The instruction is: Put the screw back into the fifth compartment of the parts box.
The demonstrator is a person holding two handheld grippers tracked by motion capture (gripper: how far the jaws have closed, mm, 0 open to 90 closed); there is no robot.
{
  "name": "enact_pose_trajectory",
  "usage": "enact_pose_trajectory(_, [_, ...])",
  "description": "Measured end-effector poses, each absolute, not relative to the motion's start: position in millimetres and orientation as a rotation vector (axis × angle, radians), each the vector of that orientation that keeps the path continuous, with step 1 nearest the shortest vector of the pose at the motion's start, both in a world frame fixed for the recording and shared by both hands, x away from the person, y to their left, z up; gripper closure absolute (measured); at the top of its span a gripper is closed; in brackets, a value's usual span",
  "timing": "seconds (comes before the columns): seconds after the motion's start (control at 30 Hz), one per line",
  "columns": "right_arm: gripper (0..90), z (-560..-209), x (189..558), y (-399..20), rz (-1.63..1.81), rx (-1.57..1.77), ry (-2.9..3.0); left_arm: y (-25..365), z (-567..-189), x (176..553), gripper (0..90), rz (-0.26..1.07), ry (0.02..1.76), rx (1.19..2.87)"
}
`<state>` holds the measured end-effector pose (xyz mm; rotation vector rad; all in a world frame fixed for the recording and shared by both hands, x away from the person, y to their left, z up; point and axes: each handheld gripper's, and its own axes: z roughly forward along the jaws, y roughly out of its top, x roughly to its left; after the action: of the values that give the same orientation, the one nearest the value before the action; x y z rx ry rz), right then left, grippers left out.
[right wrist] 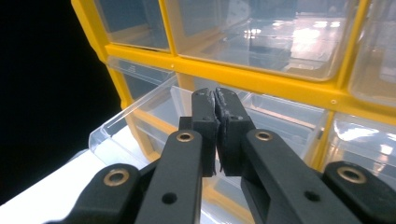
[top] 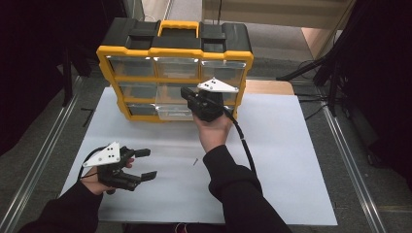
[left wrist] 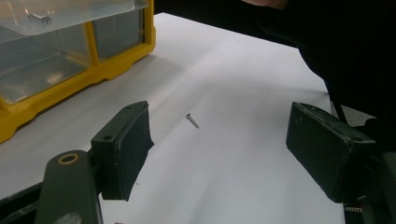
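Screw [left wrist: 192, 120] lies small and alone on the white sheet [top: 272, 160] that covers the bench, ahead of the left gripper [top: 140, 163] and between the lines of its two jaws, which stand wide apart with nothing in them and touch nothing. In the left gripper view the screw sits a little nearer the left-hand pad than the right-hand one, well beyond both. The right gripper [right wrist: 215, 105] is held up at the yellow organizer [top: 175, 51], its jaws closed pad against pad with nothing visible between them. Just beyond and below those closed tips a clear drawer [right wrist: 140, 119] in the bottom row stands pulled out from the yellow frame; whether the tips touch it cannot be told. Another screw [left wrist: 39, 18] rests in a clear drawer up and to the left of the left jaws.
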<state>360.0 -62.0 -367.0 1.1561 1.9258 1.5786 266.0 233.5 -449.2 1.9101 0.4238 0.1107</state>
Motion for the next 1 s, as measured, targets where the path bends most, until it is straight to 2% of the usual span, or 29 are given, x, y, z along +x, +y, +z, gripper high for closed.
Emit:
enact_pose_trajectory(0.13, [64.0, -367.0, 359.6, -62.3, 1.607, 1.150, 1.930, 233.6, -449.2, 266.0, 21.8, 0.110, 0.423, 1.911])
enact_pose_trajectory(0.2, [55.5, -366.0, 358.9, -62.7, 1.611, 1.157, 1.909, 233.6, -449.1, 266.0, 21.8, 0.111, 0.423, 1.910])
enact_pose_trajectory(0.47, [40.2, -365.6, 355.0, -61.7, 1.589, 1.092, 1.962, 233.8, -449.1, 266.1, 21.8, 0.113, 0.424, 1.913])
enact_pose_trajectory(0.6, [29.9, -365.3, 349.1, -61.1, 1.588, 1.064, 1.994, 233.7, -449.1, 266.1, 21.8, 0.111, 0.426, 1.913])
enact_pose_trajectory(1.0, [28.4, -370.6, 328.5, -66.2, 1.634, 1.021, 1.995, 234.0, -448.9, 266.5, 21.8, 0.103, 0.428, 1.908])
